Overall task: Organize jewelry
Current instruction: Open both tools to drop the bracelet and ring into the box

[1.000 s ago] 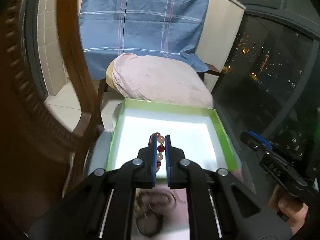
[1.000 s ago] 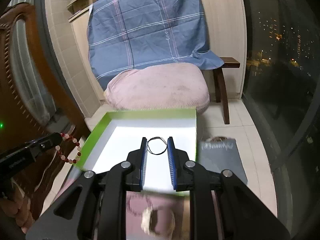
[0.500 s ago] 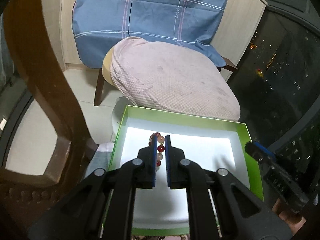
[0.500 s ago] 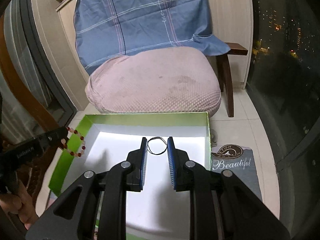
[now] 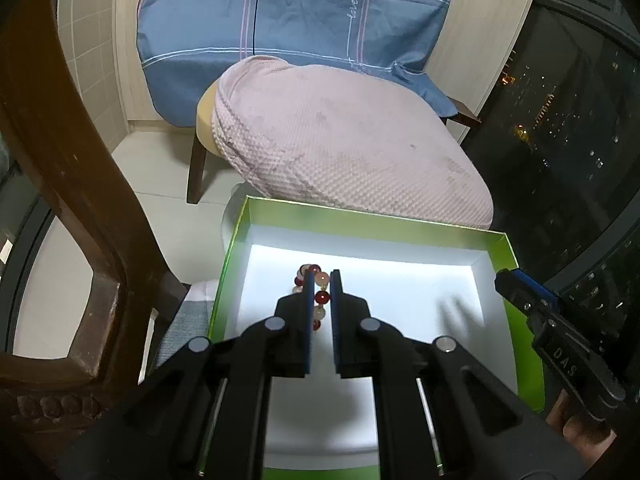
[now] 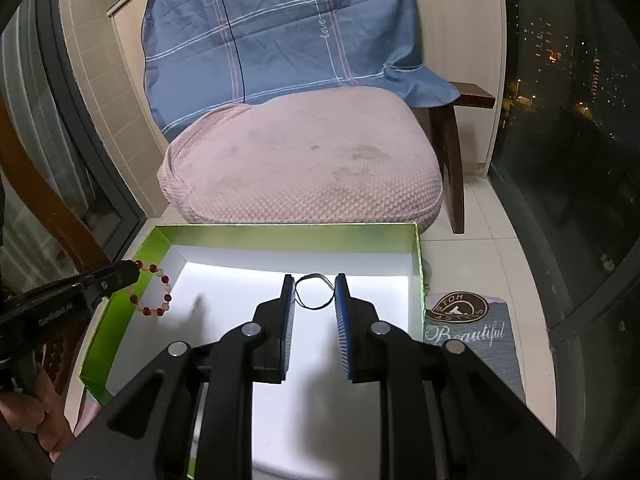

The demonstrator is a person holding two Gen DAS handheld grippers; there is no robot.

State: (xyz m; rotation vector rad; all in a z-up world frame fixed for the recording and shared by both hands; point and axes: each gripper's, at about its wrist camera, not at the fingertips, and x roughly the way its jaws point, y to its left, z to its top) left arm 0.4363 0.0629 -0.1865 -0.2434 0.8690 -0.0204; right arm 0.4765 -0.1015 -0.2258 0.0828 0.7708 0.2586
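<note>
Bead bracelet (image 5: 320, 295) over green box (image 5: 362, 222)

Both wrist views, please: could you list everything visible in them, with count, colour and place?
Box: one, green walls, white floor, below both grippers.
Bead bracelet: one, red and pale beads, hanging from the left gripper over the box.
Thin loop: one, dark, between the right gripper's fingers.
Cushion: one, pink, on a wooden chair behind the box.
Cloth: one, blue plaid, over the chair back.
Mat: one, grey, lettered, right of the box.
Left gripper: black, shut on the bracelet.
Right gripper: black, shut on the loop.
</note>
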